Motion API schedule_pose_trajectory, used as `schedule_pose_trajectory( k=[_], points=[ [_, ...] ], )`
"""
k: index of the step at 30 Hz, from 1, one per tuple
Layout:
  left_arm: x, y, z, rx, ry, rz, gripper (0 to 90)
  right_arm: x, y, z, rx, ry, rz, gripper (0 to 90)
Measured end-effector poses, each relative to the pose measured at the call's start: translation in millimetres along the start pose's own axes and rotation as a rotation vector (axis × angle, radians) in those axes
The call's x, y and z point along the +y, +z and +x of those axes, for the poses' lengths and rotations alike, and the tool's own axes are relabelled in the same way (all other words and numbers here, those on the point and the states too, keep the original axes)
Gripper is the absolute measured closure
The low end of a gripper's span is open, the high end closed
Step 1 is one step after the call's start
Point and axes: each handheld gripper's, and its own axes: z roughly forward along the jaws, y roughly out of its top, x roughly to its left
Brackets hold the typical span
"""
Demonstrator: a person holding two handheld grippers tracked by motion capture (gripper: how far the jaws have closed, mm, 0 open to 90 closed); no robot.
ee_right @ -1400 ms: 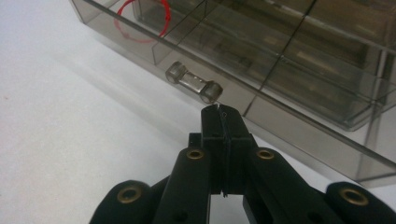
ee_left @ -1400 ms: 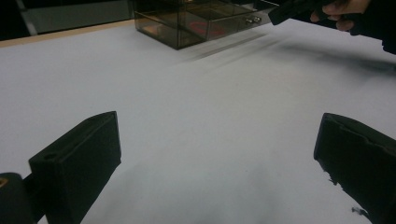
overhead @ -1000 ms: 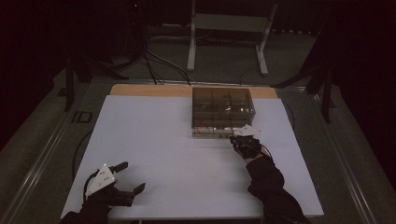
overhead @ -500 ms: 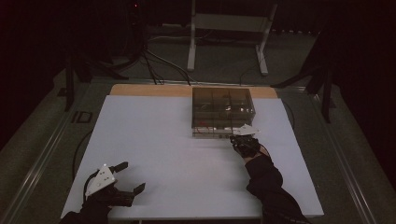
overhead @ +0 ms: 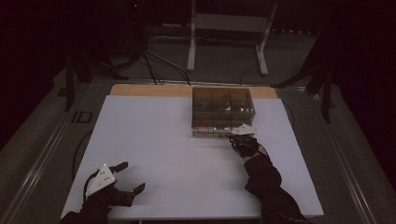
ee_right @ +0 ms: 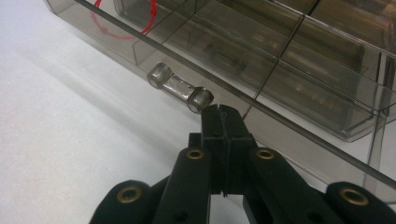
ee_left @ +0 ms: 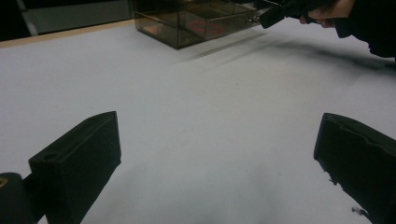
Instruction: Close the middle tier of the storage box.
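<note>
A dark room is seen in the high view, with a white table [overhead: 187, 154] lit in the middle and a smoked clear drawer box [overhead: 223, 109] set toward its far side. The right gripper [overhead: 232, 138] is held at the box's near face, just right of that face's middle, jaws together with nothing between them. The left gripper [overhead: 127, 176] is kept well away from the box, at the table's near left corner, with its 2 jaws spread apart and empty.

In the left gripper view, bare white tabletop lies between the 2 wide-set jaws, and the box [ee_left: 196, 25] is seen far off at the top, with the right gripper [ee_left: 273, 16] at its front.

In the right gripper view, the closed jaws of the right gripper [ee_right: 223, 114] are seen just short of the drawer handle [ee_right: 180, 87], a small clear bar on the box's front face [ee_right: 261, 109]. The tips sit beside the handle's nearer end; whether they touch it cannot be told. The handle's long axis runs level along the front face, parallel to the box's near edge, and it stands out from the face toward the person. A red loop [ee_right: 122, 21] is seen inside a compartment behind the face.

A slip is judged the main risk: with the jaws shut, the handle cannot be clamped, so a pull could skid off the smooth plastic. A push at one end could also slide the light box across the table instead of opening the drawer.
</note>
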Motion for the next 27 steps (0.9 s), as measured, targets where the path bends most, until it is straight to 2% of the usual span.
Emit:
schedule_pose_trajectory(
  k=[27],
  points=[
    [-0.2,0.2,0.3,-0.001,-0.001,0.003,2.2,2.2,3.4,-0.6,0.004,0.000,0.012,90.0]
  ],
)
